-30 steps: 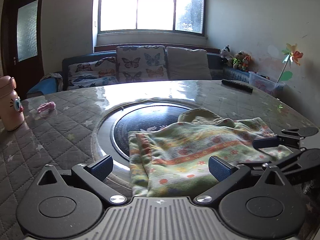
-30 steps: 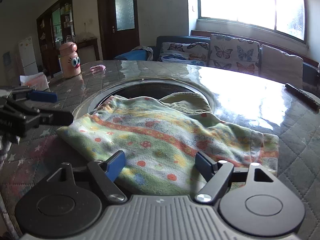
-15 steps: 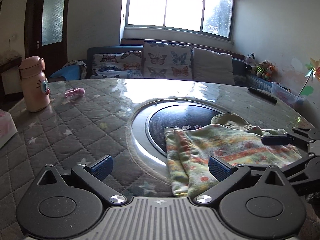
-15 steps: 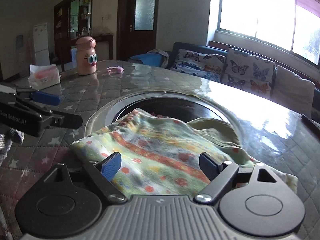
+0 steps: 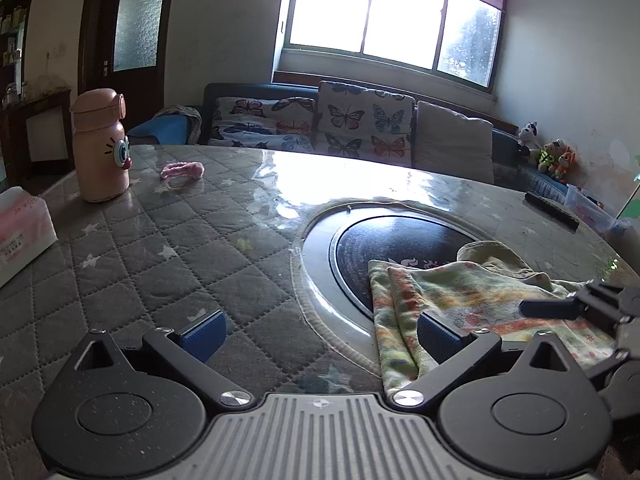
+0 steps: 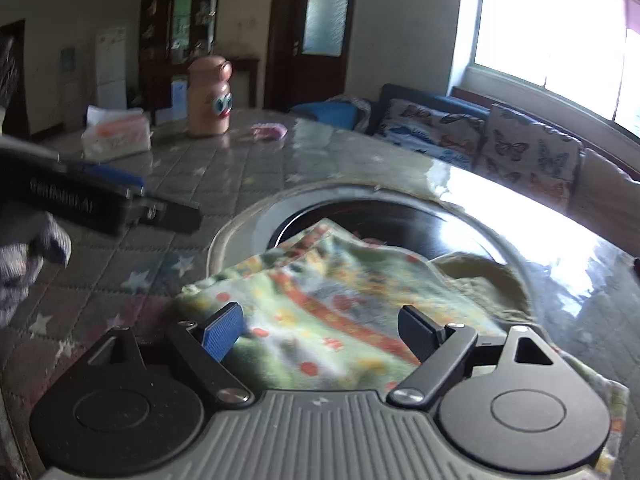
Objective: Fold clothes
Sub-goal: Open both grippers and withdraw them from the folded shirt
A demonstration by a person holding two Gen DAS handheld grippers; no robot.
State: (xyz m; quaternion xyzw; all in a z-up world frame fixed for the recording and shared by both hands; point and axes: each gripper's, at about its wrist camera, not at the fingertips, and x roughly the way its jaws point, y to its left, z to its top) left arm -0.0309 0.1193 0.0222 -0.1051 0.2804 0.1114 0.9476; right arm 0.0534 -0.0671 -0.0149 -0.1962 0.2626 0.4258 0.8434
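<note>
A folded patterned garment in green, orange and red lies on the round table, partly over the dark centre disc. My left gripper is open and empty, above the quilted cover just left of the garment's left edge. My right gripper is open and empty, low over the near part of the garment. The right gripper's fingers show at the right of the left wrist view. The left gripper shows at the left of the right wrist view.
A pink bottle, a pink hair tie and a tissue pack sit on the table's left. A remote lies far right. A sofa with butterfly cushions stands behind.
Both grippers have swung left and drawn back from the garment. The left gripper, earlier over the cloth, is now off its left edge. The garment has stayed lying folded.
</note>
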